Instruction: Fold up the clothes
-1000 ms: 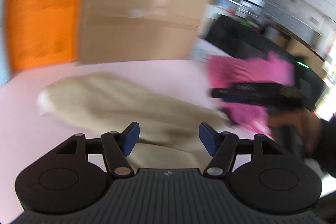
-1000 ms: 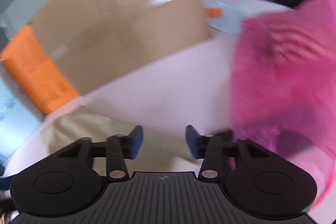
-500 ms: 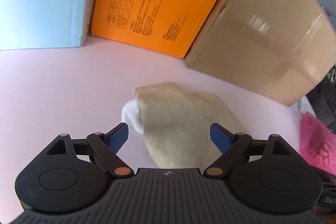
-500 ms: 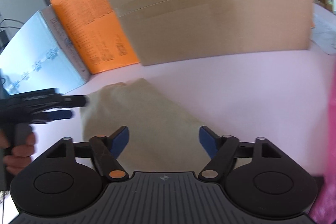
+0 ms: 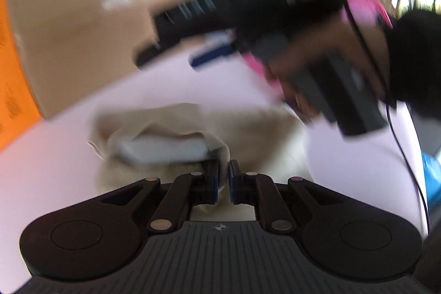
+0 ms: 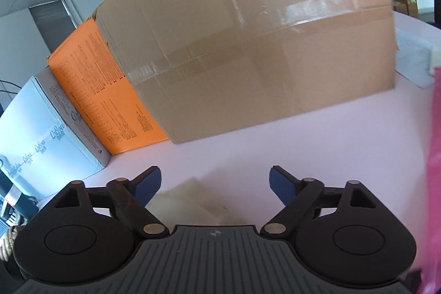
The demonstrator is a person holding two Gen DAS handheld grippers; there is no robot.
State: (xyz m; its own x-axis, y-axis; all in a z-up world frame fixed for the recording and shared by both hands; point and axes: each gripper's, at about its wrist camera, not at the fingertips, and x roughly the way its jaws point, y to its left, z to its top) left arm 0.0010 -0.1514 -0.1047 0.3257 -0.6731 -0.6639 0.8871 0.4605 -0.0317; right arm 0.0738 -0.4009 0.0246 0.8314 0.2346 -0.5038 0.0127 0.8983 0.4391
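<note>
A cream garment with a white inner lining lies on the pale pink table. My left gripper is shut on a fold of the cream garment at its near edge. My right gripper is open and empty above the table, with a bit of the cream garment just below its jaws. In the left wrist view the right gripper and the hand holding it hover above the garment, blurred. A pink garment lies at the right edge.
A large cardboard box stands at the back of the table, with an orange box and a white and blue box to its left. Papers lie at the far right.
My left gripper has closed on the cream garment and swung to the right. My right gripper has opened wider and moved over the garment.
</note>
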